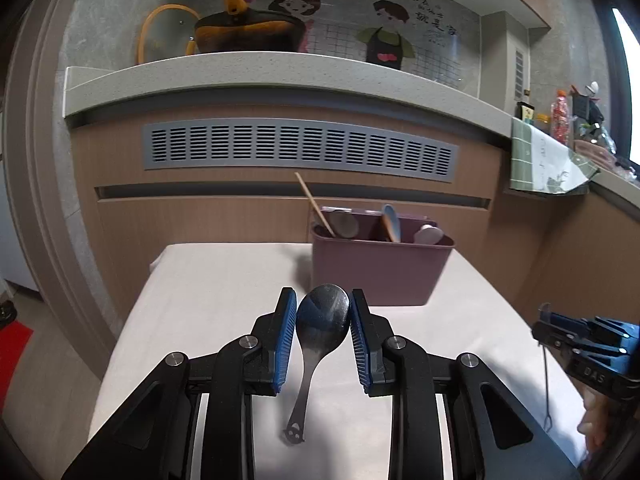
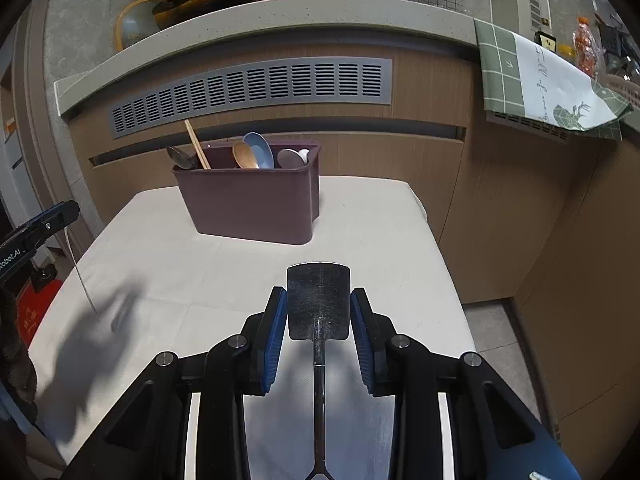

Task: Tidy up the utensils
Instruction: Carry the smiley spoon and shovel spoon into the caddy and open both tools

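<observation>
in your left wrist view, your left gripper (image 1: 323, 312) is clamped on the bowl of a metal spoon (image 1: 322, 320), blue pads touching both edges of the bowl. the spoon's handle hangs down toward the camera over the white table (image 1: 216, 292), its tip with a small cut-out pattern. ahead and a little right stands the purple utensil holder (image 1: 380, 268) at the table's far edge, against the wooden cabinet (image 1: 200, 216). in it you can see a chopstick (image 1: 316, 206) leaning left and several spoon heads. your right gripper (image 1: 560, 332) shows at the right edge; from here you cannot tell how its jaws stand.

in your right wrist view, your right gripper (image 2: 319, 306) is closed on the flat blade of a metal spatula (image 2: 319, 300), pads against both side edges, handle running back toward the camera. the holder (image 2: 250, 200) sits ahead, slightly left, well apart from the spatula. your left gripper (image 2: 36, 232) peeks in at the left edge.
</observation>
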The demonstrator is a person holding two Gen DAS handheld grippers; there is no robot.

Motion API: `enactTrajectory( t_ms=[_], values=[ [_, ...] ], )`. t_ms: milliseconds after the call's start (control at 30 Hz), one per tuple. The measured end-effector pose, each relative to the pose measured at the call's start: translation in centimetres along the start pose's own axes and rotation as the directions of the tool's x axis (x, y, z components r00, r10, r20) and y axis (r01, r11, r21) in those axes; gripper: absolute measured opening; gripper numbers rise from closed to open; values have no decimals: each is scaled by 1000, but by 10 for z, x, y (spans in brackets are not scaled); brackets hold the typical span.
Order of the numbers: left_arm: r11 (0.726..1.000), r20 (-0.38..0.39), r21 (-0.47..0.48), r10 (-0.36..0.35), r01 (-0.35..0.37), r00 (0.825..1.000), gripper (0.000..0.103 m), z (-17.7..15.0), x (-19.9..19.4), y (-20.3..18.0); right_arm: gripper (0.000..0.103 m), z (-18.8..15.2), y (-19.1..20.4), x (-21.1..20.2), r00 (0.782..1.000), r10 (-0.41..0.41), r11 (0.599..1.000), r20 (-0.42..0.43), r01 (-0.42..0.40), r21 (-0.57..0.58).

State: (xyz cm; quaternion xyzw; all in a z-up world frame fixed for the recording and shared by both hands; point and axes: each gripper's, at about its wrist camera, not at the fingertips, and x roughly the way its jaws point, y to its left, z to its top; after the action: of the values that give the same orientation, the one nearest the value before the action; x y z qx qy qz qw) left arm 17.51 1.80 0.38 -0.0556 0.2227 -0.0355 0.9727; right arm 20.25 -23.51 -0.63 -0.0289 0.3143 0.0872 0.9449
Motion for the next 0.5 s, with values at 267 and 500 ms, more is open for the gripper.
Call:
enactTrajectory(
  t_ms=[267,500],
  values=[
    [998,-5,2,-58,58,998,27,3,-9,-10,29,6,3,-6,1000,5,1000,6,-4,-7],
    [993,12,17,-121,121,993,27,24,-8,-15,29,26,6,-6,999,6,1000,41,-5,-17]
  ],
)
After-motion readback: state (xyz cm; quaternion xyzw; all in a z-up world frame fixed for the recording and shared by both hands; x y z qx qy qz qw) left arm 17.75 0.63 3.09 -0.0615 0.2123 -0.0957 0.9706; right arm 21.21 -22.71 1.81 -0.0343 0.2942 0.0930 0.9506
